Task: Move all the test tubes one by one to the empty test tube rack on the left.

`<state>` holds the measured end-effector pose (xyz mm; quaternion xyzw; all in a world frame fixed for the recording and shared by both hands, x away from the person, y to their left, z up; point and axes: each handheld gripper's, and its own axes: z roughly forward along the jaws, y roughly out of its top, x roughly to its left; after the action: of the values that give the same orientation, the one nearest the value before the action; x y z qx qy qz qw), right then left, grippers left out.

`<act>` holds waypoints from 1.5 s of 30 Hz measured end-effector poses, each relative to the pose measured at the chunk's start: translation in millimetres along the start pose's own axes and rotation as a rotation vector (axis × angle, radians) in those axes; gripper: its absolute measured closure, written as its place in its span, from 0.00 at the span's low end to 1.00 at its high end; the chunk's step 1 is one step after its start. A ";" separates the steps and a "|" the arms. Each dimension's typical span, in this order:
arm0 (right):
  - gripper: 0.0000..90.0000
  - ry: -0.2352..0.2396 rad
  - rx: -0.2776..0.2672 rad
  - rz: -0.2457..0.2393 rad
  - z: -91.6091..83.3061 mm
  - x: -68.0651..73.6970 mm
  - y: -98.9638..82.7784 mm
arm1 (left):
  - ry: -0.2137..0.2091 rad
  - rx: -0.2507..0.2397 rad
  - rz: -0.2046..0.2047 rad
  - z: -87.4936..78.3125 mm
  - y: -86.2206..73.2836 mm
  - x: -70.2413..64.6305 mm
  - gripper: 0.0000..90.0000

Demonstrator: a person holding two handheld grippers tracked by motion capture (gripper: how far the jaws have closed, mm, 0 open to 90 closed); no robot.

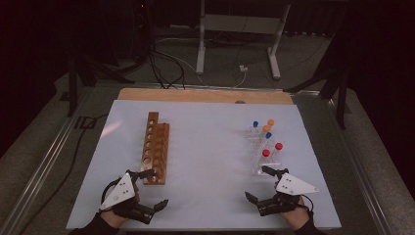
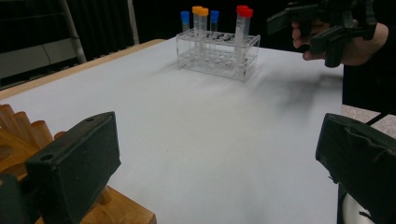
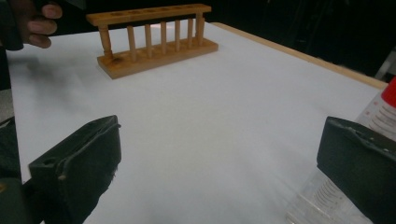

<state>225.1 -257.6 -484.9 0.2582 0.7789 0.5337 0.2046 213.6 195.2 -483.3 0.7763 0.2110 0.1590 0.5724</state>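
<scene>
Jaws on both grippers stand wide apart and grasp nothing. At the near right, the right gripper (image 1: pixel 260 184) has one jaw just beside the near end of the clear plastic rack (image 1: pixel 264 147), which carries tubes with blue, orange and red caps and sits close to the right edge of the white desk (image 1: pixel 210 147), with only a narrow strip of bare surface beyond it. At the near left, the left gripper (image 1: pixel 155 188) has its far jaw by the near end of the wooden test-tube rack (image 1: pixel 155 147), whose holes are unfilled; that rack runs from near to far, left of centre. Between the two racks lies a broad bare stretch of desk. A wooden edge (image 1: pixel 205 94) borders the far side.
</scene>
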 end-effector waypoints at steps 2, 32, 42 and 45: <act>0.00 0.004 0.000 -0.005 0.5 1.2 0.2 | -0.005 0.002 -0.005 0.0 0.2 0.6 0.01; 0.00 0.032 -0.001 -0.025 1.2 10.2 31.5 | 0.006 -0.038 -0.019 -3.5 1.0 2.9 0.01; 0.00 -0.055 -0.052 -0.024 -3.7 -1.5 38.1 | 0.009 -0.041 -0.022 -3.7 0.9 3.4 0.01; 0.00 -0.105 -0.053 -0.017 -4.4 -6.3 38.2 | 0.010 -0.042 -0.020 -3.9 0.9 3.3 0.01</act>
<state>234.4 -253.4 -447.4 0.2736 0.7548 0.5381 0.2568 214.6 199.9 -481.3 0.7612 0.2184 0.1616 0.5889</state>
